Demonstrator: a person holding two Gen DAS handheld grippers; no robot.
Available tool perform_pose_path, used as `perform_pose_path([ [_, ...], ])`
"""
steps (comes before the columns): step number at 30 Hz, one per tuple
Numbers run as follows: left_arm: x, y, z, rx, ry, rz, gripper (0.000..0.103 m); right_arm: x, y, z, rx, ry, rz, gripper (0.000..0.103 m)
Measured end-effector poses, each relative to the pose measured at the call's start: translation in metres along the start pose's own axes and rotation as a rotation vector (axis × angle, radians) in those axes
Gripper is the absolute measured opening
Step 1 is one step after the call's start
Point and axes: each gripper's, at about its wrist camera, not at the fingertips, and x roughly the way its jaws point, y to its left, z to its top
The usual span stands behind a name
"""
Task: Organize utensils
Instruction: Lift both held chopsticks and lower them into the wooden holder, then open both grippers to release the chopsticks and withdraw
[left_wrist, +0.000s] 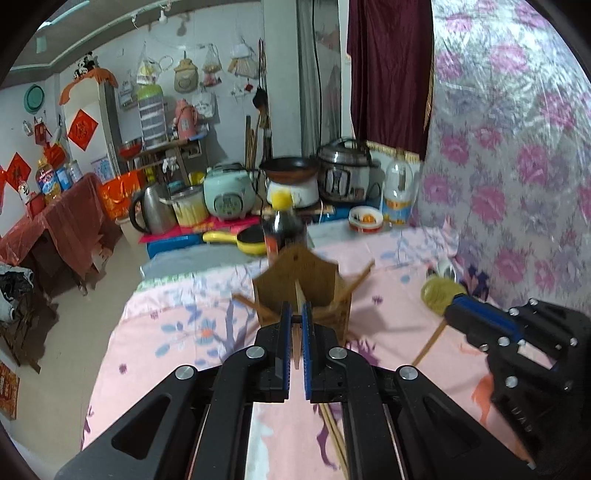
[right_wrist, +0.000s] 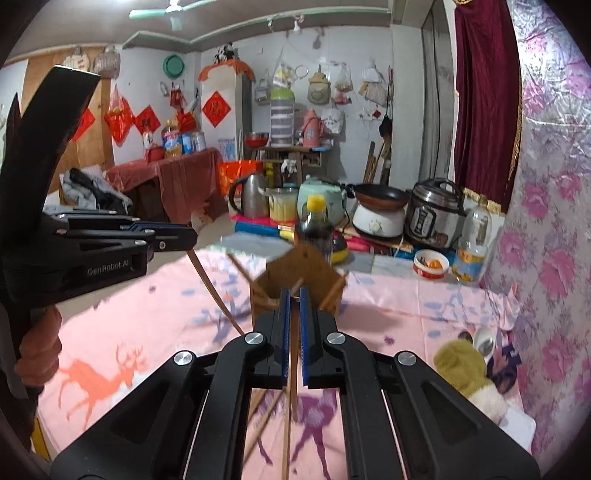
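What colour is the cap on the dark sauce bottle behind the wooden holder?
Yellow; the cap shows best in the right wrist view.

A brown wooden holder (right_wrist: 297, 280) stands upright on the bed, chopsticks (right_wrist: 334, 290) leaning in it; more chopsticks (right_wrist: 264, 419) lie loose nearby.

My black left gripper (left_wrist: 295, 317) and right gripper (right_wrist: 294, 301) both show blue pads around tan chopsticks (right_wrist: 293, 373). At centre frame I see a brown wooden holder (left_wrist: 295, 280) on a pink tablecloth (right_wrist: 388, 302) printed with orange and purple deer. Dark bottle (right_wrist: 314, 225) with yellow cap behind; pink-flowered wall covering (left_wrist: 517, 155) and maroon curtain (left_wrist: 388, 70) upper right.
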Motion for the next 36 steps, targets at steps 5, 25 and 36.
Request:
perform_pose_path([
  [5, 0.002, 0.009, 0.032, -0.032, -0.058, 0.024, 0.006, 0.018, -0.009, 0.04, 0.057, -0.08, 0.004, 0.006],
  [25, 0.096, 0.054, -0.014, -0.208, -0.041, 0.022, 0.077, 0.099, -0.042, 0.007, 0.196, -0.139, -0.089, 0.058],
  [36, 0.057, 0.057, -0.101, -0.227, -0.051, 0.125, 0.097, 0.011, -0.028, -0.062, 0.129, -0.183, -0.024, 0.097],
])
